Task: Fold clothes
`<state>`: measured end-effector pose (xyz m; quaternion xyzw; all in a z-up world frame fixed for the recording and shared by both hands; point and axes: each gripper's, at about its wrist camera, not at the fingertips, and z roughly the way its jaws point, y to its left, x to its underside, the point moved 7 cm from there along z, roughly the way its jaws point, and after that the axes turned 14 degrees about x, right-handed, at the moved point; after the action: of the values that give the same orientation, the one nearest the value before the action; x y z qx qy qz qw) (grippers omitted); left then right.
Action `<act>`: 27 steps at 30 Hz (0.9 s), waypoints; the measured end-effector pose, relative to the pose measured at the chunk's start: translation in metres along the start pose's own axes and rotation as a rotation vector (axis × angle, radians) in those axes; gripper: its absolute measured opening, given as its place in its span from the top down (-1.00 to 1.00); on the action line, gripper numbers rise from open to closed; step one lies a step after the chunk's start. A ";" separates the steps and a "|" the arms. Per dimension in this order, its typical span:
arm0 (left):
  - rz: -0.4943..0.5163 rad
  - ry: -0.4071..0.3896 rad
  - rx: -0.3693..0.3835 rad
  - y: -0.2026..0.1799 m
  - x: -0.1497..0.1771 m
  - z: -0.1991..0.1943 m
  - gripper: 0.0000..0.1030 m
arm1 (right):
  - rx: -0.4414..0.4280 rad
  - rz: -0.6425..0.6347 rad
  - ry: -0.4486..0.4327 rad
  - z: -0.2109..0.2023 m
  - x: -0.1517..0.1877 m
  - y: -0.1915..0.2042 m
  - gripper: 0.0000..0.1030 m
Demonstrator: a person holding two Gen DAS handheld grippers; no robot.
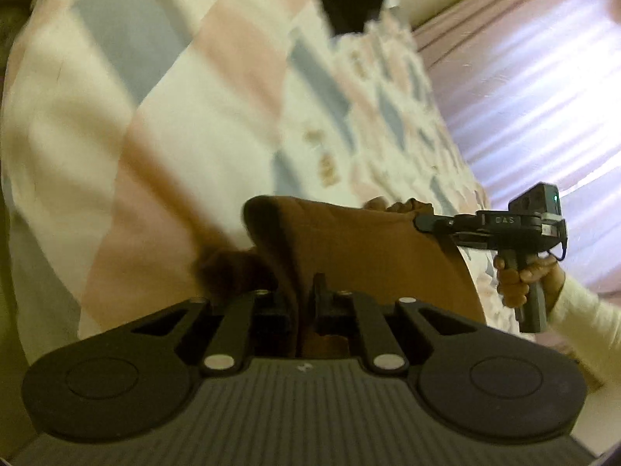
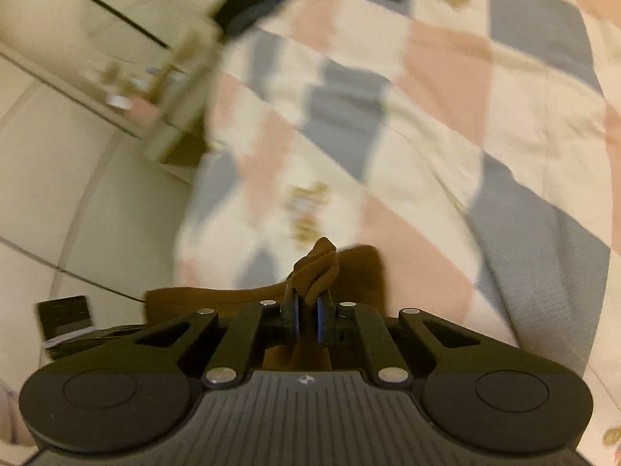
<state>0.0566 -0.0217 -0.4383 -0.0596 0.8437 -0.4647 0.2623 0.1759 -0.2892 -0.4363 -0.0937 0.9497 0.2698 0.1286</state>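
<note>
Left wrist view: left gripper point(image 1: 304, 299) bottom centre, jaws nearly closed and pinching the near edge of the brown garment point(image 1: 349, 248), which hangs stretched mid-frame over the checked bedspread point(image 1: 155, 116). Right gripper point(image 1: 421, 222) comes in from right of frame, tip clamped on the far corner of the cloth, person's hand point(image 1: 520, 279) on its grip. Risk: cloth taut betw. both tools, a pull apart could slip it out of the thin left pinch, fold goes crooked. Right wrist view: right gripper point(image 2: 306, 303) lower centre, jaws narrow, a bunched twist of the brown garment point(image 2: 316, 260) between the pads, rest trailing to lower left over the bedspread point(image 2: 427, 97). Risk: grip is on a wad, not a flat edge, so layers may shift or drop when laid down; frame blurred, fast motion could drag cloth off bed edge at left.
</note>
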 end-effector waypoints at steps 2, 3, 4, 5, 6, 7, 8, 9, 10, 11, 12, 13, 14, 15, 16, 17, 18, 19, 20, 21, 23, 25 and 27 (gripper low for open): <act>-0.070 0.006 0.023 0.012 0.000 0.003 0.78 | -0.023 0.075 0.018 0.003 0.000 -0.007 0.23; -0.078 0.001 0.025 0.014 0.001 -0.003 0.75 | -0.044 0.091 0.000 -0.002 0.001 -0.008 0.18; -0.083 -0.003 0.029 0.014 0.001 -0.005 0.77 | -0.065 0.107 -0.017 -0.007 0.001 -0.010 0.00; -0.096 -0.013 0.037 0.014 0.000 -0.008 0.77 | -0.080 0.130 -0.030 -0.014 0.003 -0.014 -0.10; -0.110 -0.022 0.046 0.015 -0.001 -0.010 0.77 | -0.091 0.162 -0.039 -0.018 0.003 -0.020 -0.10; -0.124 -0.037 0.054 0.016 -0.003 -0.012 0.78 | -0.096 0.184 -0.044 -0.019 0.003 -0.025 -0.08; -0.136 -0.050 0.063 0.017 -0.005 -0.012 0.78 | -0.099 0.204 -0.047 -0.019 0.002 -0.029 -0.04; -0.139 -0.055 0.062 0.018 -0.006 -0.009 0.78 | -0.101 0.213 -0.037 -0.016 0.002 -0.031 -0.02; -0.143 -0.058 0.060 0.020 -0.008 -0.005 0.82 | -0.102 0.214 -0.013 -0.010 0.002 -0.032 0.09; -0.137 -0.062 0.063 0.019 -0.009 -0.005 0.88 | -0.103 0.202 0.002 -0.004 0.004 -0.030 0.72; -0.122 -0.064 0.065 0.017 -0.009 -0.008 0.89 | -0.104 0.188 0.001 0.000 0.004 -0.027 0.82; -0.097 -0.068 0.058 0.014 -0.010 -0.009 0.89 | -0.109 0.186 -0.022 0.001 0.003 -0.024 0.82; -0.080 -0.074 0.058 0.012 -0.011 -0.012 0.89 | -0.132 0.182 -0.039 -0.001 0.000 -0.021 0.82; -0.065 -0.081 0.058 0.011 -0.012 -0.014 0.89 | -0.158 0.178 -0.055 -0.003 -0.002 -0.018 0.82; -0.063 -0.079 0.054 0.011 -0.012 -0.016 0.89 | -0.174 0.188 -0.055 -0.003 -0.004 -0.018 0.80; -0.072 -0.068 0.048 0.015 -0.011 -0.015 0.89 | -0.189 0.201 -0.053 -0.003 -0.006 -0.018 0.57; -0.086 -0.062 0.042 0.018 -0.009 -0.014 0.89 | -0.189 0.218 -0.033 0.000 -0.006 -0.020 0.43; -0.096 -0.059 0.039 0.021 -0.007 -0.012 0.89 | -0.186 0.233 -0.007 0.003 -0.004 -0.025 0.05; -0.101 -0.059 0.039 0.022 -0.006 -0.012 0.89 | -0.175 0.237 -0.005 0.003 -0.002 -0.030 0.05; -0.109 -0.063 0.043 0.024 -0.006 -0.012 0.89 | -0.174 0.244 -0.010 0.001 0.001 -0.035 0.05; -0.121 -0.068 0.048 0.025 -0.006 -0.012 0.89 | -0.218 0.276 -0.016 -0.005 0.008 -0.043 0.20; -0.118 -0.068 0.046 0.026 -0.005 -0.011 0.89 | -0.228 0.285 -0.026 -0.008 0.011 -0.048 0.39; -0.105 -0.064 0.039 0.026 -0.005 -0.010 0.89 | -0.214 0.268 -0.018 -0.003 0.009 -0.043 0.40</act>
<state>0.0599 0.0020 -0.4531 -0.1135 0.8214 -0.4921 0.2652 0.1780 -0.3280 -0.4578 0.0230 0.9183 0.3849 0.0895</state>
